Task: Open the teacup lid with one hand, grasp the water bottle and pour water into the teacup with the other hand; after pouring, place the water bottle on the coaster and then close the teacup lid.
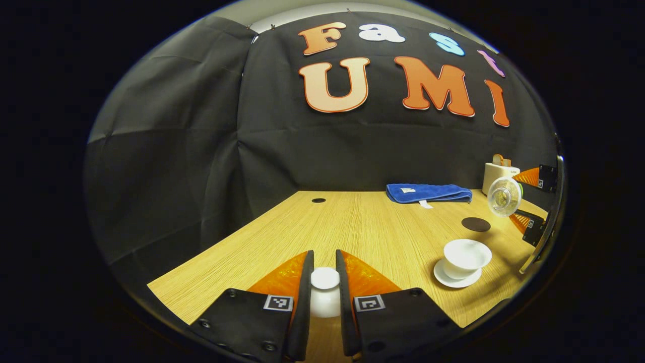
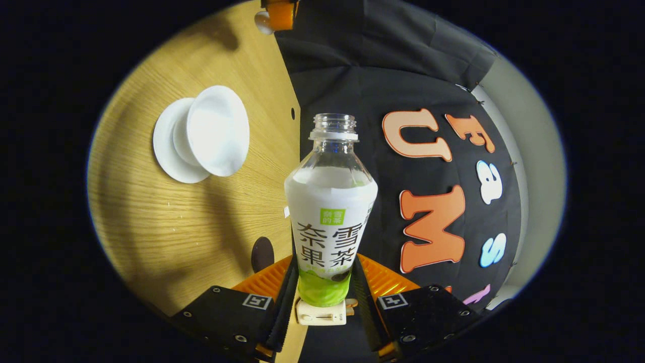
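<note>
I am clamping the water bottle point(image 2: 330, 217) between my right fingers point(image 2: 322, 282), tilting its mouth toward the teacup point(image 2: 217, 130); my left fingers point(image 1: 324, 287) are gripping the lid point(image 1: 325, 278) aside.

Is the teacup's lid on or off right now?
Off: the teacup stands open on its saucer, and the left tongs hold the lid.

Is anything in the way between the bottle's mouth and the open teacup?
Nothing visible. The right gripper holds the bottle tipped, capless, with bare table between its mouth and the open teacup. The left gripper holds the lid aside.
</note>
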The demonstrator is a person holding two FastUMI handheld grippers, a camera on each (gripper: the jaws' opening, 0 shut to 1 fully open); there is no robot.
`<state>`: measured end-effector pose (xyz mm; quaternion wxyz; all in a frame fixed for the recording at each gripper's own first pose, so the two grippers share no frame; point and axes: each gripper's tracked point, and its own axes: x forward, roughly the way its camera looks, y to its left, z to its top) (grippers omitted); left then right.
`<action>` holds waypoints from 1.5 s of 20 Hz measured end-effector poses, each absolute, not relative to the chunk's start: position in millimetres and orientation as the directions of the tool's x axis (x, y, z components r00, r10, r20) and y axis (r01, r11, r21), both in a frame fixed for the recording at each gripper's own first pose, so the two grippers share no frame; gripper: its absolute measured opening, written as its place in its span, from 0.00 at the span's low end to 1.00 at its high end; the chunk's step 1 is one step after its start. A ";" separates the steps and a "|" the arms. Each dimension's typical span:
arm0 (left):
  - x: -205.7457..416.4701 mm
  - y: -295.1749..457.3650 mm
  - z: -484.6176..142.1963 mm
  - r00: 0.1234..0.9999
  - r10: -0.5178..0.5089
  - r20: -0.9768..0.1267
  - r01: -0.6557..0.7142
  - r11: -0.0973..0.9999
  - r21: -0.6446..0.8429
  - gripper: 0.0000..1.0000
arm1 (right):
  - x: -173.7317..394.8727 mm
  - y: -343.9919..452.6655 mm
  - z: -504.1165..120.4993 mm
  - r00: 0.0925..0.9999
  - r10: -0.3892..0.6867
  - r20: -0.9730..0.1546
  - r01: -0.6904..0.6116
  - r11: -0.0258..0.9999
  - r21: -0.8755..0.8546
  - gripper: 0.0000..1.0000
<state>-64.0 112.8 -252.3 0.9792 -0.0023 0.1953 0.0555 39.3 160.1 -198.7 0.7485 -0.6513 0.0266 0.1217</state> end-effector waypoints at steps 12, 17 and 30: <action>-67.7 120.5 -256.9 0.915 0.112 -0.386 -0.117 0.993 0.011 0.28 | 48.2 165.5 -181.5 0.980 0.182 -0.077 -0.069 -0.052 -0.996 0.62; -69.3 123.3 -257.4 0.916 0.116 -0.383 -0.120 0.993 0.015 0.30 | 51.9 165.3 -176.8 0.980 0.195 -0.049 -0.031 -0.097 -0.995 0.62; -70.2 122.0 -252.3 0.921 0.113 -0.374 -0.116 0.993 0.016 0.30 | 58.1 164.9 -153.7 0.971 0.218 0.095 0.133 -0.166 -0.977 0.62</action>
